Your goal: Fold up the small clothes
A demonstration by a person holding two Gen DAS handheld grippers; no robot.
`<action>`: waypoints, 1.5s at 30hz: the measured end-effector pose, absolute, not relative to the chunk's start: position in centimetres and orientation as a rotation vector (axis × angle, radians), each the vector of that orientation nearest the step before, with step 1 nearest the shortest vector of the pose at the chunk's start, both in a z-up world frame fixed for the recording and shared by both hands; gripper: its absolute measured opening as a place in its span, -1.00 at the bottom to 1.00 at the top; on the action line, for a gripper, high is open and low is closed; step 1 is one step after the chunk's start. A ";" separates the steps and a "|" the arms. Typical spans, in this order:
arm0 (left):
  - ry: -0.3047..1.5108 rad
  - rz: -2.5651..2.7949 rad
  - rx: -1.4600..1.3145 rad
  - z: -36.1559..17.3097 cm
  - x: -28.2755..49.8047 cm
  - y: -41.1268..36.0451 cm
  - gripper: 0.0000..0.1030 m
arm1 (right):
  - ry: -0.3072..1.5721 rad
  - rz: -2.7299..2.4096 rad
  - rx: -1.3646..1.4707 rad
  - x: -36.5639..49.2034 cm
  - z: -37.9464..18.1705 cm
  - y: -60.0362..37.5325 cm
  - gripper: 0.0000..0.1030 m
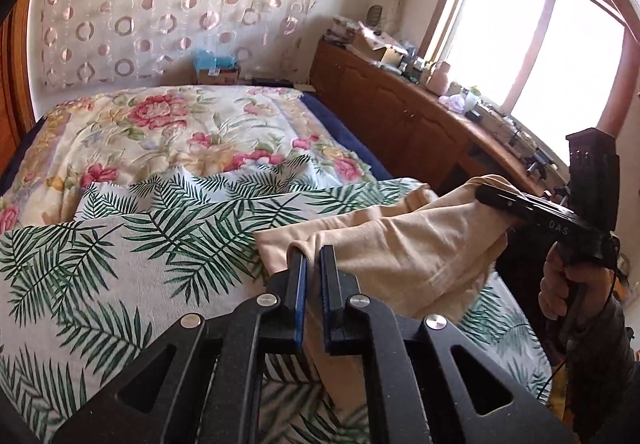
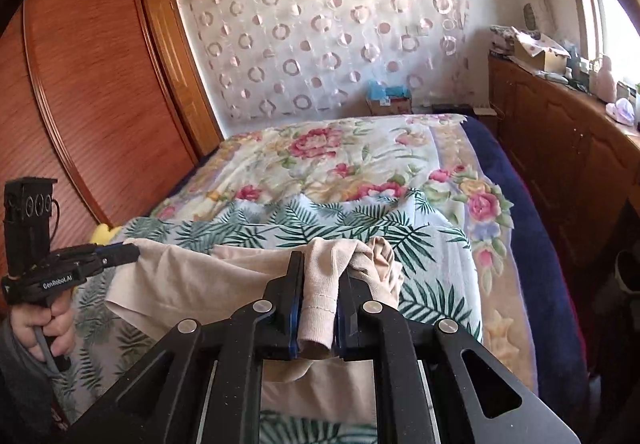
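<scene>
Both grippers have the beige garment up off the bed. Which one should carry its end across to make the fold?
Probably the right gripper. It holds a thick bunch of the garment with cloth hanging loose below. The left gripper pinches only a thin edge, above the leaf-print sheet, so it suits anchoring.

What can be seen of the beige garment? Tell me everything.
The beige garment is a soft, thin knit with a stitched hem, crumpled and not yet folded. It is stretched between both tools: the left gripper pinches one edge, the right gripper clamps a bunched, hemmed part. Its middle sags toward the palm-leaf sheet on the bed; whether it touches the sheet cannot be told.
</scene>
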State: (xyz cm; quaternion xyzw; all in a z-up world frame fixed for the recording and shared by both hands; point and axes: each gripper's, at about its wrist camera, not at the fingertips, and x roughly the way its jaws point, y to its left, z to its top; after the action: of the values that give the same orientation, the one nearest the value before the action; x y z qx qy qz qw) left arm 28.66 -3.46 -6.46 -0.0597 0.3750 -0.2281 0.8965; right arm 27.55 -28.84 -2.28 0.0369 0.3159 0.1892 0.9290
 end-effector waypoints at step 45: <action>0.758 -0.234 0.063 -8.9 33.9 -0.2 0.45 | 0.692 0.231 -0.110 29.4 -3.5 -27.7 0.01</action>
State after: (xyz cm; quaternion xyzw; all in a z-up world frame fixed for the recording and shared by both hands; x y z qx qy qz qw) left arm 33.92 -0.23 -8.95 0.0308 0.3690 -0.1139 0.9219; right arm 29.40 -27.69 -3.54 -0.0540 0.3384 0.1128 0.9326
